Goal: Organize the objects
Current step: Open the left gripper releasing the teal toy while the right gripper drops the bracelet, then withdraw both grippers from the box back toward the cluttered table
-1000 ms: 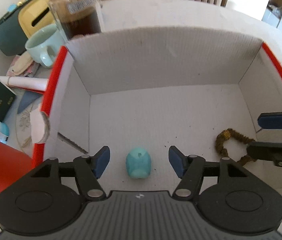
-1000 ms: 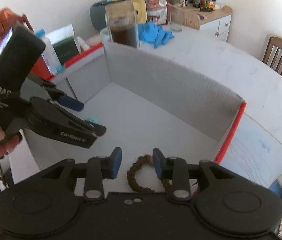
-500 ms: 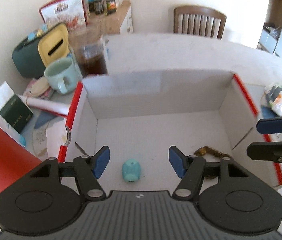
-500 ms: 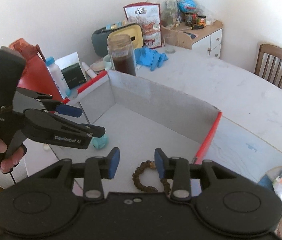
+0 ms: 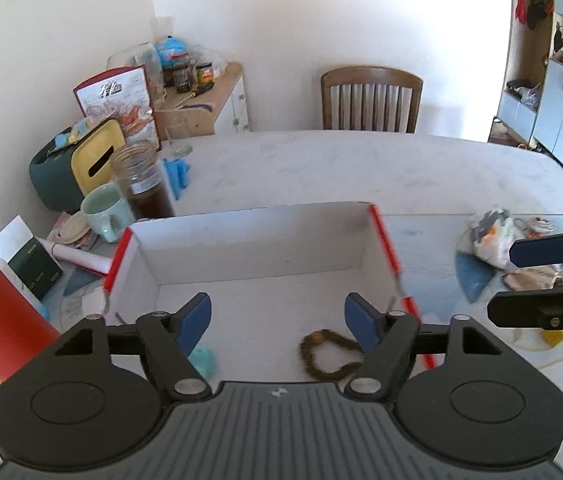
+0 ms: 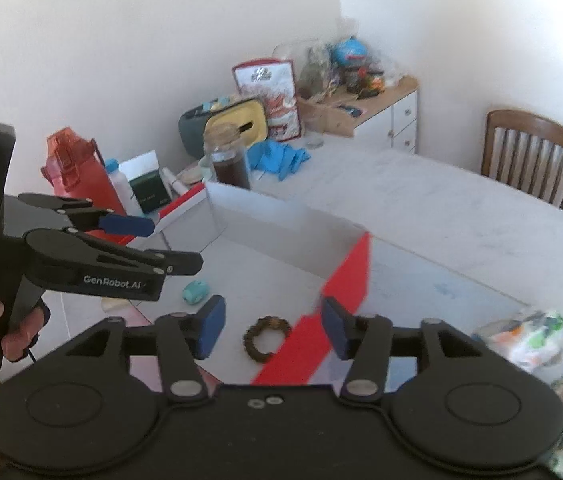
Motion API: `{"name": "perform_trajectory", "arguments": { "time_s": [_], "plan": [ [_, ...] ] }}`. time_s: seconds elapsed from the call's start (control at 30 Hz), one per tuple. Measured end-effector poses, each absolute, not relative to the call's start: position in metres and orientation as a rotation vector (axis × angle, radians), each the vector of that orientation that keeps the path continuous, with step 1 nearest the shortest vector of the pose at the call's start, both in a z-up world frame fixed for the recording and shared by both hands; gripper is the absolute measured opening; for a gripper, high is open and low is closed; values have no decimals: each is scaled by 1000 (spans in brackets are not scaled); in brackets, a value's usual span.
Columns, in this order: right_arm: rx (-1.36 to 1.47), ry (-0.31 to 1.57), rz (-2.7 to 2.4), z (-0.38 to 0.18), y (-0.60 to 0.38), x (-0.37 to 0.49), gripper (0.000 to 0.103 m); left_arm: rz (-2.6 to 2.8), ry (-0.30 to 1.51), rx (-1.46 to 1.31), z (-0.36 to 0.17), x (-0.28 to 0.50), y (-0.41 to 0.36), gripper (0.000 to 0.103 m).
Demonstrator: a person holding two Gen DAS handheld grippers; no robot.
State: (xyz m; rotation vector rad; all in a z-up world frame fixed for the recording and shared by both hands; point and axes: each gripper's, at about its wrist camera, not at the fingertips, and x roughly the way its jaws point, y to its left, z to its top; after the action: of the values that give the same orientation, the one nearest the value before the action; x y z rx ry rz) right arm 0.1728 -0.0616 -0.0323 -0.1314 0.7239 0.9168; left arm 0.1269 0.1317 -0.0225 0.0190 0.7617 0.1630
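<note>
Holding nothing, my left gripper (image 5: pixel 277 322) had its blue-padded jaws spreading apart above the floor of the shallow white cardboard box with red-edged flaps (image 5: pixel 249 240); my right gripper (image 6: pixel 273 330) was likewise empty, its jaws widening. Both task items lay loose on the box floor: the small turquoise rounded plastic trinket (image 6: pixel 195 292) near the left side and the brown beaded bracelet (image 6: pixel 267 334) near the right flap, apart from each other and touching neither tool. I judged this step to be the release and withdrawal. Doing it well meant parting the pads fully, lifting both tools straight clear of the red-edged flaps, and avoiding the dark glass jar (image 5: pixel 143 184) just behind the box.
</note>
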Motion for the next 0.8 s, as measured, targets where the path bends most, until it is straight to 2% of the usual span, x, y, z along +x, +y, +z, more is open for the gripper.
{"name": "perform_trajectory", "arguments": {
  "time_s": [0.23,0.37,0.67,0.73,0.8],
  "plan": [
    [-102,680,858,-30,-116,167,69,137,740,-3,-15,123,93,78],
    [-86,655,814,-29,-150,161,78,118,713,-13,-11,122,70,85],
    [-57,616,662,-36,-232,150,99,63,722,-2,-16,133,21,91],
    [-55,609,616,-39,-252,148,101,42,725,0,-19,136,12,91],
    [-54,615,570,-44,-270,147,101,22,722,4,-20,139,3,96]
  ]
}}
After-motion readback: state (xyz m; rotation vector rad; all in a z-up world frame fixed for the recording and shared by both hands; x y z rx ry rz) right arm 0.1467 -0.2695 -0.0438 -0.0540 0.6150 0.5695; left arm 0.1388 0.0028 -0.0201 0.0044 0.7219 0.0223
